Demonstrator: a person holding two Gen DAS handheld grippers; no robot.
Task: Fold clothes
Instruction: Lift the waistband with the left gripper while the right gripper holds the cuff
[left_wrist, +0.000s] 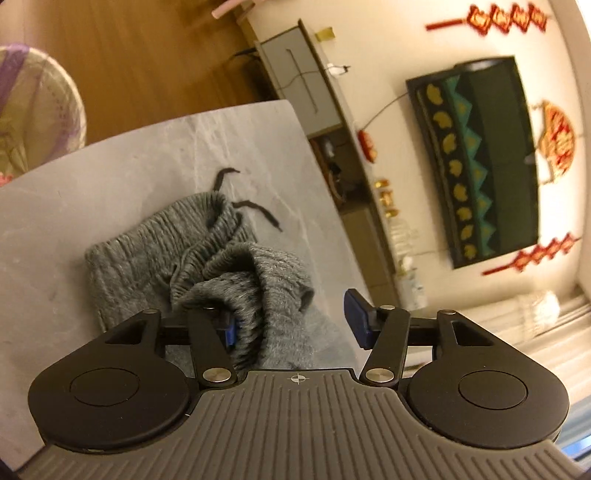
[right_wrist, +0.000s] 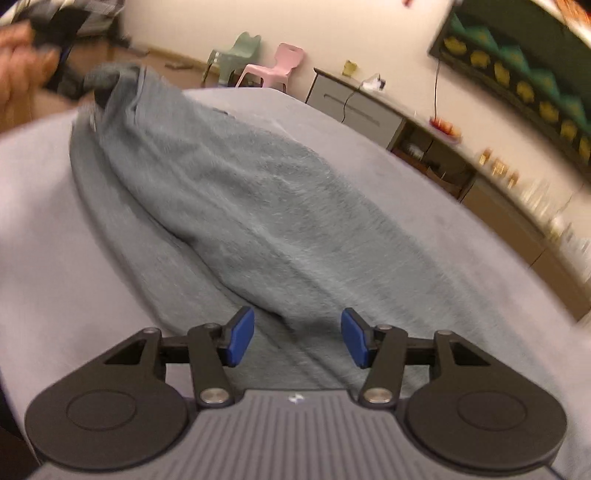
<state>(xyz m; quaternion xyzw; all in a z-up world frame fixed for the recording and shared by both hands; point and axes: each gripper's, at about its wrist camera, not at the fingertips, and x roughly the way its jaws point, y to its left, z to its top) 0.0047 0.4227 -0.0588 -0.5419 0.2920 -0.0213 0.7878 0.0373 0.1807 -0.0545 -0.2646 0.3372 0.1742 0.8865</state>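
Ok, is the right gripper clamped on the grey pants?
No: in the right wrist view the right gripper is open, its blue pads spread apart above the grey pants.

One grey garment (right_wrist: 236, 206), two plastic chairs (right_wrist: 273, 68), one table (right_wrist: 424, 206).

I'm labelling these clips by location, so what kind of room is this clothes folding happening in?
Most likely a home living room. A wall-mounted TV under a patterned cover hangs above a long low cabinet, red festive decorations are on the wall, and two small plastic chairs stand behind the grey table.
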